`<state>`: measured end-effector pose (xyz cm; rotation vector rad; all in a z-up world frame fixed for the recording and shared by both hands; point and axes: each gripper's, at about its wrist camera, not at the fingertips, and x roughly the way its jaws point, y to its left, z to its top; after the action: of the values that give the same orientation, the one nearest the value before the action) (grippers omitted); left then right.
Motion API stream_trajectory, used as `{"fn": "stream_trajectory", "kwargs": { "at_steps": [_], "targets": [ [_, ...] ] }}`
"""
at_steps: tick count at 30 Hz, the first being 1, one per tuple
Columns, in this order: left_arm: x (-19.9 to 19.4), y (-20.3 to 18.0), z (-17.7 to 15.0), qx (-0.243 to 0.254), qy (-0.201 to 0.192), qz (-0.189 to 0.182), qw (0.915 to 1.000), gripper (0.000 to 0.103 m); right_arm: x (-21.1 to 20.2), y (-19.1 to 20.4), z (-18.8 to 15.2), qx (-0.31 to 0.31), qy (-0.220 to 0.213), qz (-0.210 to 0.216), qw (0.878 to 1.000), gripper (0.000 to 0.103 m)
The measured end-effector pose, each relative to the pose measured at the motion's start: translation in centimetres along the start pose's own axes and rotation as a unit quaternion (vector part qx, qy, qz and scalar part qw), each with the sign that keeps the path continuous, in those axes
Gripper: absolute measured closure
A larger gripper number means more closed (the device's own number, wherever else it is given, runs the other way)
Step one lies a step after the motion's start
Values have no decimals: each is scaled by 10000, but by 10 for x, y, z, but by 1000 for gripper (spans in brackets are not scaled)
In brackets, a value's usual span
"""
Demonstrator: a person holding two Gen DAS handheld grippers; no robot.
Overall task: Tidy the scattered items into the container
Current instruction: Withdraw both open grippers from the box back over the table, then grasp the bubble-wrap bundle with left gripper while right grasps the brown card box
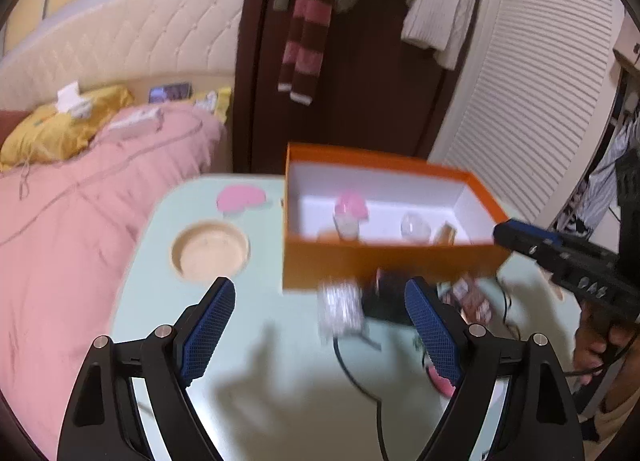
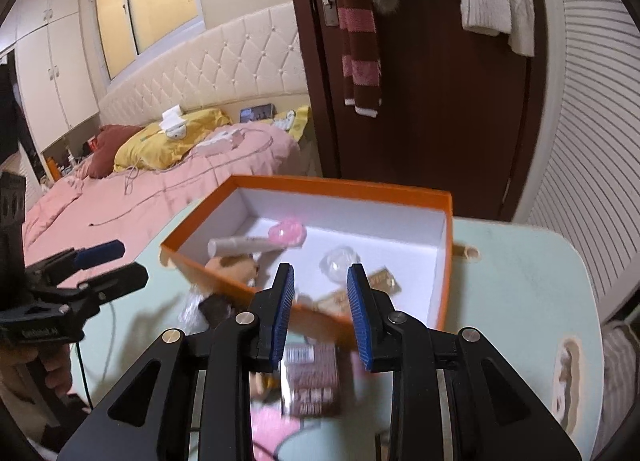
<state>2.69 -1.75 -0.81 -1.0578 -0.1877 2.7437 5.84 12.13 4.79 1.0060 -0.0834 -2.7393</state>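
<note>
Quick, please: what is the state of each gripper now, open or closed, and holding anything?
Left gripper: jaws wide open, holding nothing.
Right gripper: jaws open, holding nothing, above the near wall of the orange box.

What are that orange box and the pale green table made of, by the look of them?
The box looks like cardboard: thin straight walls, matt orange outside, plain white inside. The table seems to be painted wood or board: smooth, faintly glossy mint surface, and pale bare wood showing in its round recess. The blur leaves both uncertain.
</note>
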Motion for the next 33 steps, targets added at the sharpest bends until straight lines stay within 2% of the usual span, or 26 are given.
{"fn": "stream_trajectory", "kwargs": {
  "at_steps": [1,2,4,9,13,16,18,19,20,24,33],
  "targets": [
    [2,0,-6,-21,88,-7,10000,17,-1,-1,-5,37,61,-55,10000,60],
    [3,0,-11,-48,150,-10,9999,17,-3,-3,-9,74,121,-110,9998,41],
    [6,0,-24,-102,257,-13,9996,17,-5,-6,-19,148,242,-220,9994,29],
    [20,-1,-39,-52,490,154,9987,17,-12,-12,-42,333,545,-493,9967,29],
    [26,-4,-46,75,550,442,9975,15,-15,-18,-61,452,808,-744,9929,29],
    [31,-7,-52,307,583,769,9949,2,-4,-20,-72,388,1127,-1112,9866,28],
    [32,-9,-53,323,591,782,9947,1,1,-19,-76,274,1232,-1280,9837,28],
    [32,-10,-53,324,586,788,9946,1,2,-17,-77,205,1233,-1321,9833,25],
    [32,-10,-53,328,577,788,9947,1,3,-17,-78,170,1211,-1306,9839,17],
    [34,-10,-53,336,552,788,9948,1,6,-15,-81,72,1178,-1235,9853,8],
    [32,1,-55,371,545,749,9950,1,7,-14,-82,56,1175,-1208,9857,6]
  ]
}}
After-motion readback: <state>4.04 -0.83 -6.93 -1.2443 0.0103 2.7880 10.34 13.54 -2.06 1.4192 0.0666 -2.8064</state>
